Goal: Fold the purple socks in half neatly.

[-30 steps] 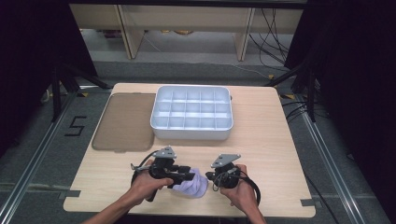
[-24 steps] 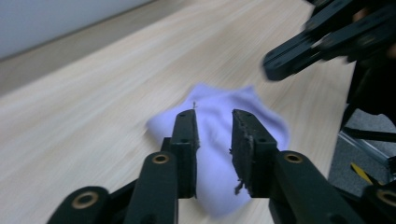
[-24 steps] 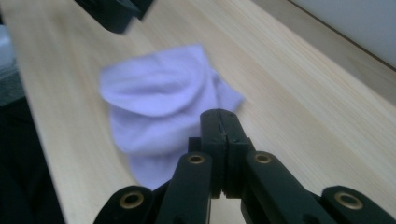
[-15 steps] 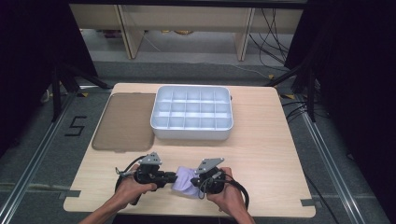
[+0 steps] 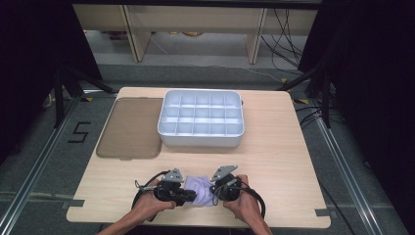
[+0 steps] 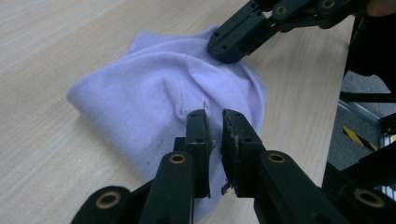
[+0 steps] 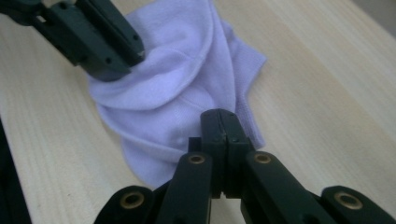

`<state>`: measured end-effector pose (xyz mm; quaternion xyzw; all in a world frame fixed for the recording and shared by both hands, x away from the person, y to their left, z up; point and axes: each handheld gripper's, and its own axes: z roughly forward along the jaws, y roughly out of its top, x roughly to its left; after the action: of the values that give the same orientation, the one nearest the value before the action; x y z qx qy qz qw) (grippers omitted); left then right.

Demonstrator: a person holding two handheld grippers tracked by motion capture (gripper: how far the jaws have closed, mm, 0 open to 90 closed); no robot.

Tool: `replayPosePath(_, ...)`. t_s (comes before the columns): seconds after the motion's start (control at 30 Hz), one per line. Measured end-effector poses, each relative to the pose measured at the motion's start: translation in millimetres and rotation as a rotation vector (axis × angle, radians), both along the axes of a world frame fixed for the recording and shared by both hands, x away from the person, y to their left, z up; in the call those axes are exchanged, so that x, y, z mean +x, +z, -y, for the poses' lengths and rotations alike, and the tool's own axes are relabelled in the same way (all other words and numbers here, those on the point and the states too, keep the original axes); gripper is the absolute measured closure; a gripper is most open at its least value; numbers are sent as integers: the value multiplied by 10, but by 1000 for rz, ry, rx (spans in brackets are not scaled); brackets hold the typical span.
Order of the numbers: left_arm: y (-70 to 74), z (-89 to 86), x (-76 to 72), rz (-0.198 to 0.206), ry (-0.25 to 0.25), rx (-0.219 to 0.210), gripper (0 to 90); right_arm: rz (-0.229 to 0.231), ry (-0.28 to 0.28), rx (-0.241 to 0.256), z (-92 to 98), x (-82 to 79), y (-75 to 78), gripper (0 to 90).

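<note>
2 hand-held grippers, my left (image 6: 214, 122) nearly closed, my right (image 7: 226, 122) pinching the lilac knit cloth (image 6: 154, 93): soft, light; grip folded edges.

From above, my table (image 5: 274, 161) is evenly and softly lit, while the room around it falls into near black. Up close, the pale cloth (image 7: 177, 88) glares slightly under overhead light, and my nearest jaws blur out of focus.

A pale wooden table (image 5: 274, 147) stands on grey floor (image 5: 44, 161), dark curtains (image 5: 372, 73) beside it.
</note>
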<state>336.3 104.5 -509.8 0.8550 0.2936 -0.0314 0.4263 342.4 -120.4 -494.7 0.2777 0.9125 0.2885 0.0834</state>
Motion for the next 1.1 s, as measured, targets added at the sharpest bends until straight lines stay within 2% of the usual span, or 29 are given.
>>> replayPosePath(0.03, 21, -13, -2, 0, 0, -11, 793, 1, -21, 4, -1, 7, 1, 900)
replayPosePath(0.07, 51, -30, -11, -5, 12, -30, 789, 14, -2, 22, -1, 31, 3, 900)
replayPosePath(0.1, 87, -59, -12, 7, 5, -46, 787, 4, -17, 35, 4, 24, 36, 900)
replayPosePath(0.13, 132, -100, -26, 18, 25, -57, 786, 1, -24, 57, 11, 25, 72, 900)
replayPosePath(0.17, 159, -134, -22, 32, 17, -64, 777, 11, -35, 89, 7, 17, 113, 900)
replayPosePath(0.2, 185, -187, -19, 37, 32, -77, 768, 23, -32, 108, -3, 7, 135, 900)
replayPosePath(0.23, 213, -246, -16, 43, 48, -76, 761, 15, -14, 123, -9, 6, 166, 900)
replayPosePath(0.27, 224, -305, -8, 41, 53, -80, 754, 9, -37, 130, -26, -18, 186, 886)
replayPosePath(0.3, 228, -364, -8, 42, 66, -83, 738, 7, -48, 157, -60, -37, 182, 873)
replayPosePath(0.33, 224, -415, -15, 33, 90, -95, 715, 3, -41, 158, -79, -48, 186, 857)
replayPosePath(0.4, 206, -529, -26, 29, 110, -86, 671, -21, -47, 152, -138, -50, 170, 805)
replayPosePath(0.43, 188, -574, -30, 29, 120, -98, 650, -12, -56, 161, -175, -45, 145, 784)
replayPosePath(0.47, 185, -613, -43, 22, 137, -91, 633, -30, -66, 138, -193, -34, 135, 759)
replayPosePath(0.5, 179, -657, -38, 27, 122, -79, 620, -42, -70, 138, -220, -21, 123, 737)
replayPosePath(0.53, 175, -681, -48, 25, 143, -79, 601, -53, -86, 133, -238, -9, 106, 722)
replayPosePath(0.57, 162, -706, -37, 25, 142, -92, 588, -54, -89, 123, -252, 16, 71, 710)
replayPosePath(0.6, 165, -731, -39, 23, 153, -78, 584, -98, -124, 121, -268, 14, 65, 710)
replayPosePath(0.63, 160, -744, -32, 21, 155, -85, 581, -106, -123, 125, -270, 29, 39, 745)
replayPosePath(0.67, 161, -751, -33, 19, 165, -84, 578, -124, -112, 134, -272, 36, 28, 820)
replayPosePath(0.7, 161, -748, -33, 20, 170, -85, 574, -108, -92, 147, -265, 43, 32, 878)
replayPosePath(0.77, 161, -729, -31, 24, 169, -96, 568, -95, -67, 138, -264, 52, 72, 892)
replayPosePath(0.8, 167, -728, -32, 14, 160, -91, 568, -78, -67, 141, -258, 44, 108, 894)
replayPosePath(0.83, 173, -717, -40, 29, 162, -83, 569, -60, -72, 150, -243, 32, 153, 895)
replayPosePath(0.87, 180, -709, -48, 21, 156, -87, 572, -32, -46, 148, -227, 34, 189, 895)
replayPosePath(0.93, 186, -689, -60, 28, 153, -89, 582, -26, -93, 155, -198, -14, 296, 895)
replayPosePath(0.97, 185, -686, -56, 31, 138, -92, 590, -10, -62, 170, -174, -2, 330, 895)
replayPosePath(1.03, 194, -672, -76, 34, 135, -83, 610, 10, -72, 153, -122, 2, 355, 895)
replayPosePath(1.07, 198, -667, -80, 47, 122, -77, 636, -10, -77, 126, -92, 6, 345, 894)
replayPosePath(1.1, 201, -661, -81, 48, 114, -80, 650, -9, -77, 120, -71, 19, 294, 894)
